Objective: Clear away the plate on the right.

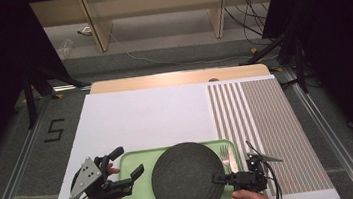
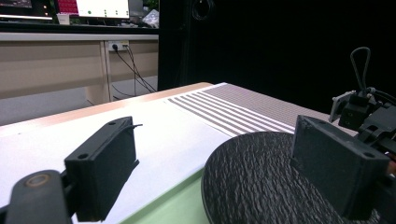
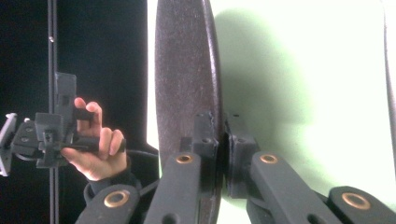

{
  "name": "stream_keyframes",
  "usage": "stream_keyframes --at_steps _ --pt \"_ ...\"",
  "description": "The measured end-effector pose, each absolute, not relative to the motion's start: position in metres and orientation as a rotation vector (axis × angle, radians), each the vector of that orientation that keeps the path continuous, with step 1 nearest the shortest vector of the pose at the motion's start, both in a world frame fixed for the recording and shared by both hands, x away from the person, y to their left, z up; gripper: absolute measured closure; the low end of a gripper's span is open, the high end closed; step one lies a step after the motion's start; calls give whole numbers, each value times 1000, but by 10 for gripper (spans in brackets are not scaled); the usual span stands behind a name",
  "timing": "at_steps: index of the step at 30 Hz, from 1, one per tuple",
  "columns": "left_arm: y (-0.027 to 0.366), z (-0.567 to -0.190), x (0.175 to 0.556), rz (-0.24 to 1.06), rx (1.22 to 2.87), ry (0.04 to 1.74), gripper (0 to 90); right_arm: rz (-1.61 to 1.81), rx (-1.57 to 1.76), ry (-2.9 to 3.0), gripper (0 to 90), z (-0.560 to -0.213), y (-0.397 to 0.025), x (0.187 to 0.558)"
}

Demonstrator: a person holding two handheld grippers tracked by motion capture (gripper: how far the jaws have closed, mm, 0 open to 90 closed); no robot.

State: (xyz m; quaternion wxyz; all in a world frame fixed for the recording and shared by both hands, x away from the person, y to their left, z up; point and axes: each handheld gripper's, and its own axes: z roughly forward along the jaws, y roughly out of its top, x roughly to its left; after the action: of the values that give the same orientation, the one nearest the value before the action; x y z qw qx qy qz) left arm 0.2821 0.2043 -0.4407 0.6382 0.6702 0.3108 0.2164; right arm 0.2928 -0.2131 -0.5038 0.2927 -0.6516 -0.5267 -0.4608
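Observation:
A round black textured plate [image 1: 187,178] lies over a pale green tray [image 1: 131,165] at the table's near edge. My right gripper [image 1: 220,178] is shut on the plate's right rim; in the right gripper view both pads clamp the rim [image 3: 220,140], and the plate [image 3: 184,70] casts a shadow on the tray [image 3: 303,70]. My left gripper [image 1: 130,161] stands open over the tray's left edge, apart from the plate. Its wide-set jaws hold nothing, and the plate [image 2: 261,182] lies just beyond them. A silver fork [image 1: 225,157] lies on the tray right of the plate.
The tray rests on a white sheet [image 1: 141,118], with a striped mat [image 1: 268,129] to its right. A wooden table edge [image 1: 177,78] runs along the back. Black stands and cables sit on the floor beyond the table.

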Motion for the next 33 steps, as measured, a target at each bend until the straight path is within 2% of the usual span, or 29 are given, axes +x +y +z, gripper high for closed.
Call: stream_keyframes --at_steps 20,25,28,31,33 --pt "204 -441 282 492 1528 708 135 -1139 -1745 -1434 848 -513 -201 294" --pt "204 -441 282 493 1530 705 136 -1116 -1749 -1477 746 -511 -201 295" --pt "204 -441 282 493 1531 705 136 -1110 -1729 -1510 619 -509 -199 295" --pt "204 -441 282 493 1530 705 135 -1114 -1706 -1546 590 -509 -199 295" --pt "204 -441 281 493 1532 703 135 -1099 -1699 -1590 536 -508 -197 296"
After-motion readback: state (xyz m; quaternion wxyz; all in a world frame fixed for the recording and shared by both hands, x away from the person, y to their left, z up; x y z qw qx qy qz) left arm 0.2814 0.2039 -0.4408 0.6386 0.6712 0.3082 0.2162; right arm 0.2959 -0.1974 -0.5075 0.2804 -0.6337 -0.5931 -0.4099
